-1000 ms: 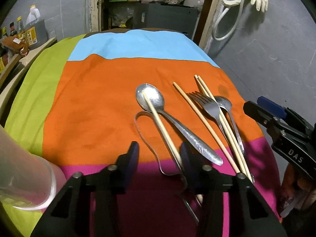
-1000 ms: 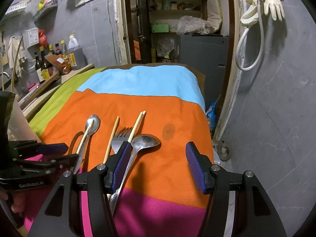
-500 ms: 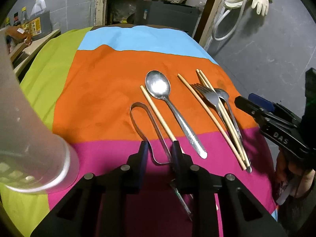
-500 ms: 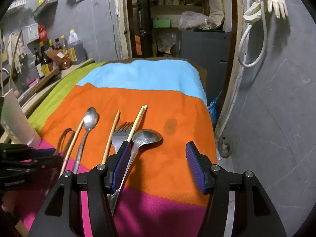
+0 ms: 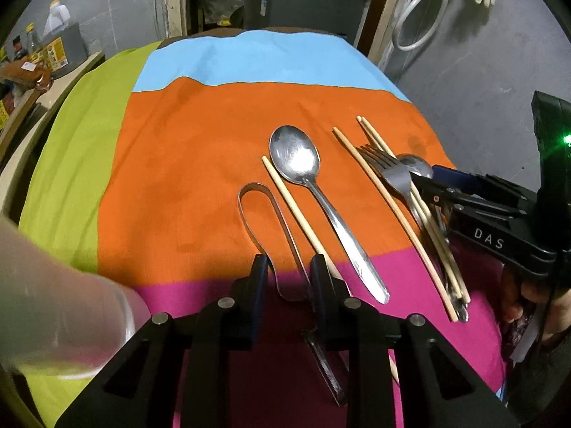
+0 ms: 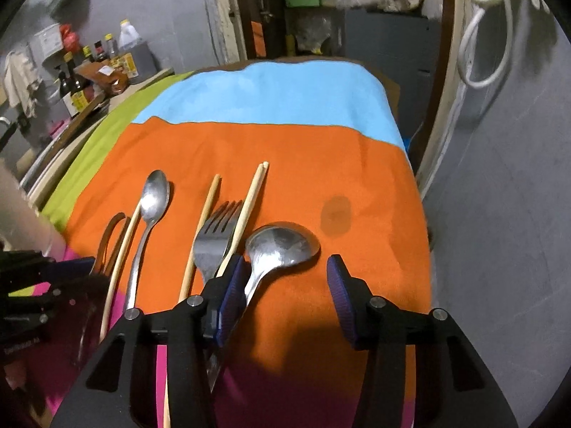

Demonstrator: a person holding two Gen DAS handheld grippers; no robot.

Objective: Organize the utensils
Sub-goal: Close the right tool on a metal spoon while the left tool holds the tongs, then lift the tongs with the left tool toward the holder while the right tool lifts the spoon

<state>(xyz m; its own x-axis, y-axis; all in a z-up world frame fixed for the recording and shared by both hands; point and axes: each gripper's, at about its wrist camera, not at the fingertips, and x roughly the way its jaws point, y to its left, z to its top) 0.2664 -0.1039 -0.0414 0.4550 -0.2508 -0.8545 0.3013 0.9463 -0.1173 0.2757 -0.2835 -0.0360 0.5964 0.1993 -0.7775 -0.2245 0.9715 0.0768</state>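
On the striped cloth (image 5: 200,149) lie metal tongs (image 5: 249,192), a large spoon (image 5: 294,151), a fork (image 6: 214,239), a smaller spoon (image 6: 282,246) and several wooden chopsticks (image 5: 392,210). My left gripper (image 5: 289,274) is low over the magenta stripe, shut on the two arms of the tongs. One chopstick (image 5: 296,210) runs under its right finger. My right gripper (image 6: 285,285) is closing, still open. The smaller spoon's handle sits between its jaws, against the left pad (image 6: 232,292), with the right pad well clear.
A clear plastic cup (image 5: 53,303) stands close at the left. Bottles and boxes (image 6: 89,78) fill a counter at the far left. The cloth ends at the right beside a grey wall (image 6: 499,178) with a hose and gloves. A hand (image 5: 528,296) holds the right gripper.
The left jaws have narrowed onto the tongs. The chopstick that lay across the large spoon now lies beside it. The right gripper has come down toward the smaller spoon, its jaws narrower.
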